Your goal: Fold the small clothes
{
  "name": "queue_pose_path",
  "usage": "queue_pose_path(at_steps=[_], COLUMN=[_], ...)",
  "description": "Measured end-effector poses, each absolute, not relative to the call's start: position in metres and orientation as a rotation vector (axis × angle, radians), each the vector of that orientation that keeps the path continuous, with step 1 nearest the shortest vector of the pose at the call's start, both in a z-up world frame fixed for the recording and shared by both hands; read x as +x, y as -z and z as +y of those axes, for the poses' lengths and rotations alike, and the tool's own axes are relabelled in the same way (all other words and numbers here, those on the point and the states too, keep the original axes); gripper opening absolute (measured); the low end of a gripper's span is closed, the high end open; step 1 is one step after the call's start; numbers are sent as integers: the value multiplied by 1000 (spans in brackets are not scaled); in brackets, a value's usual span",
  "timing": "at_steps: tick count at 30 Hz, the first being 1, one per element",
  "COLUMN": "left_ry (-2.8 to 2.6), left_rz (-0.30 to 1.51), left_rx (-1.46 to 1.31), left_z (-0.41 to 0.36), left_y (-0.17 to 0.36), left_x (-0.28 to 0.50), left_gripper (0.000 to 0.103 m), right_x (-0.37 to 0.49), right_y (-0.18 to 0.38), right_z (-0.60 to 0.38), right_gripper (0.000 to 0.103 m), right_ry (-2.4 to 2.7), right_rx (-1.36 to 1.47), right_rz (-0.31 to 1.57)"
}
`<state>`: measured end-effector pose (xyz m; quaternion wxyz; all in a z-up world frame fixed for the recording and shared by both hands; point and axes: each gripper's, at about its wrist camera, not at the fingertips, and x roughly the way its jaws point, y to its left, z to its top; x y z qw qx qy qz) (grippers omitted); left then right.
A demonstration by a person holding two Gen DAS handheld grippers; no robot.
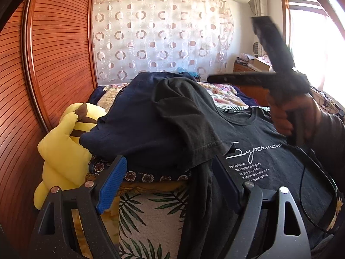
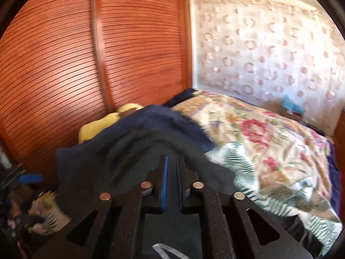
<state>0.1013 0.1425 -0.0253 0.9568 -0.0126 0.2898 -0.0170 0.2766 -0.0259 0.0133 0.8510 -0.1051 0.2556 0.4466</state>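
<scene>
A black T-shirt (image 1: 265, 164) with white "Superman" print lies on the bed, one sleeve (image 1: 189, 116) thrown up over a navy garment (image 1: 133, 127) heaped to its left. My left gripper (image 1: 170, 172) is open, its blue pads on either side of the shirt's hanging left edge. My right gripper (image 2: 171, 168) is nearly shut with nothing between its pads, held above the black shirt (image 2: 151, 146) and the navy garment (image 2: 163, 116). In the left wrist view the right gripper (image 1: 237, 49) is raised at the right, blurred, in a hand.
A yellow plush toy (image 1: 64, 151) lies left of the clothes against a slatted wooden wardrobe (image 1: 54, 54). The bed has a floral quilt (image 2: 269, 133) and a leaf-print cover (image 1: 148, 215). A patterned curtain (image 1: 159, 34) hangs behind. A black cable (image 1: 319, 177) trails at the right.
</scene>
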Motion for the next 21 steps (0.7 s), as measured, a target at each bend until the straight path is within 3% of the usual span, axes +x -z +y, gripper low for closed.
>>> queue_pose_path(at_steps=[5, 14, 15, 16, 17, 18, 21], left_ry=[22, -28, -30, -30, -29, -27, -18], left_rz=[595, 630, 634, 636, 636, 636, 633], left_rx=[-50, -80, -81, -80, -79, -78, -73], left_z=[150, 166, 166, 166, 165, 165, 161], left_y=[25, 38, 39, 39, 40, 40, 39], left_x=[92, 72, 71, 70, 70, 70, 71], left_gripper=[82, 82, 82, 82, 82, 82, 82], right_x=[235, 231, 235, 236, 239, 243, 256], right_y=[-5, 16, 19, 23, 25, 26, 14], right_z=[-23, 13, 22, 23, 25, 24, 17], right_gripper=[50, 50, 46, 36, 12, 5, 3], right_ry=[-1093, -1206, -1193, -1180, -1174, -1167, -1163], right_rx=[-236, -332, -361, -382, -401, -409, -357], right_rz=[557, 610, 617, 617, 620, 618, 588])
